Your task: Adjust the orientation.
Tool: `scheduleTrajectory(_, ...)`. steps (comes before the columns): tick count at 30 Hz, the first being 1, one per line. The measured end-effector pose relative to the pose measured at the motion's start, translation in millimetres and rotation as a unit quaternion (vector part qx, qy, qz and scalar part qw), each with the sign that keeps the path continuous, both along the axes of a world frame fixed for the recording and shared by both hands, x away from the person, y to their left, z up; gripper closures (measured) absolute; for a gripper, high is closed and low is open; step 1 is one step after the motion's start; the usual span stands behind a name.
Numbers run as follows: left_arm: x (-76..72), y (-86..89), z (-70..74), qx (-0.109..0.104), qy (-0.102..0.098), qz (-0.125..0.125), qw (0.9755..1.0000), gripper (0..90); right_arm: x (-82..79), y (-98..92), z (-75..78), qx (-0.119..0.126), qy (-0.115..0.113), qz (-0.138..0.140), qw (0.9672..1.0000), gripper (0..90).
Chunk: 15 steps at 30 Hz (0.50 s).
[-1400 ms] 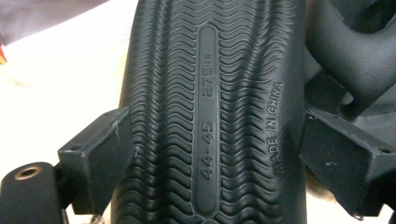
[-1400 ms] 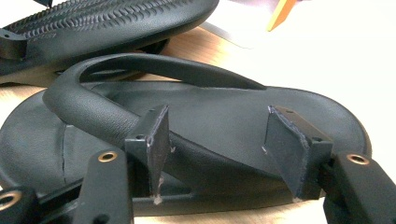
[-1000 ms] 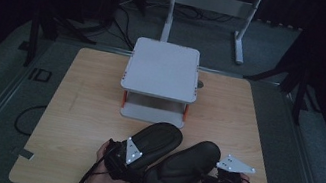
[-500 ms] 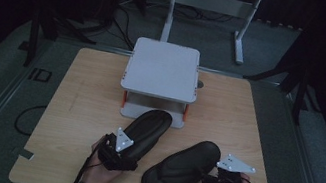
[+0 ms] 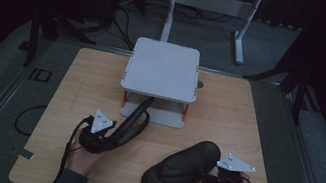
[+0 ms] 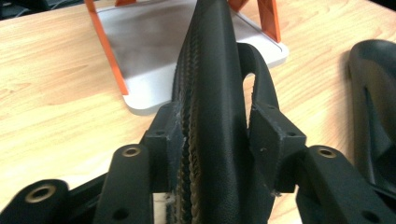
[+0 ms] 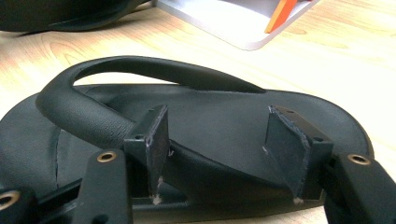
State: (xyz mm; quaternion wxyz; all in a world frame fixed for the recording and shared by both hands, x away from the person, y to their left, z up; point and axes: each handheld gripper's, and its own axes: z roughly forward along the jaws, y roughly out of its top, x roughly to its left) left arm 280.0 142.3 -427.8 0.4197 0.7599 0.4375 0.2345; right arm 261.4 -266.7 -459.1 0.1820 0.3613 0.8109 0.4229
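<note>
My left gripper [image 5: 116, 131] is clamped on the sole edge of one black rubber flip-flop sandal [image 5: 135, 117], turned up on its side. In the left gripper view the jaws pinch the sandal's [image 6: 210, 93] ridged rim from both sides. Its long axis runs away from me, from the gripper at its near end to its far tip, which reaches in under the grey two-tier shoe rack with orange legs [image 5: 162, 68]. That line is what the next move turns on, by my reckoning: the sandal points into the gap above the rack's lower shelf [image 6: 149, 51], so a push along its own length, far and slightly right, should seat it there.

My right gripper [image 5: 214, 178] is released. In the right gripper view its jaws stand apart, one on each side of the second black flip-flop [image 7: 196, 121], over its heel end, with a clear gap between them. That flip-flop [image 5: 182, 173] lies flat, strap up, on the light wooden table [image 5: 257, 118], near right of the rack, its long axis slanting from near left to far right. The right hand is plainly the nearer one to it.

Count: two sandals, one rack, two grippers.
</note>
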Motion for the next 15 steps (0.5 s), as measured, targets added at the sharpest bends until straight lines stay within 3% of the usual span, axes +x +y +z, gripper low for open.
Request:
scheduleTrajectory(4,6.1,13.8,6.8,0.016,-0.009,0.037,0.9991,60.3,0.5,0.6,-0.5,0.0,0.0,0.002,1.0,39.3)
scheduleTrajectory(7,12.8,25.5,7.3,0.016,-0.004,0.057,0.9983,62.2,0.5,0.4,-0.3,0.001,0.0,0.002,1.0,39.3)
scheduleTrajectory(10,16.8,32.8,6.7,0.009,-0.004,0.064,0.9979,60.5,0.4,0.4,-0.3,0.0,-0.001,0.002,1.0,39.3)
scheduleTrajectory(13,20.5,37.8,5.1,-0.01,0.0,0.047,0.9988,53.3,0.5,0.9,-0.8,0.0,0.001,0.002,1.0,39.3)
scheduleTrajectory(15,25.4,35.7,0.1,0.012,0.009,0.044,0.9989,51.1,0.4,1.0,-0.9,0.001,0.001,0.002,1.0,39.3)
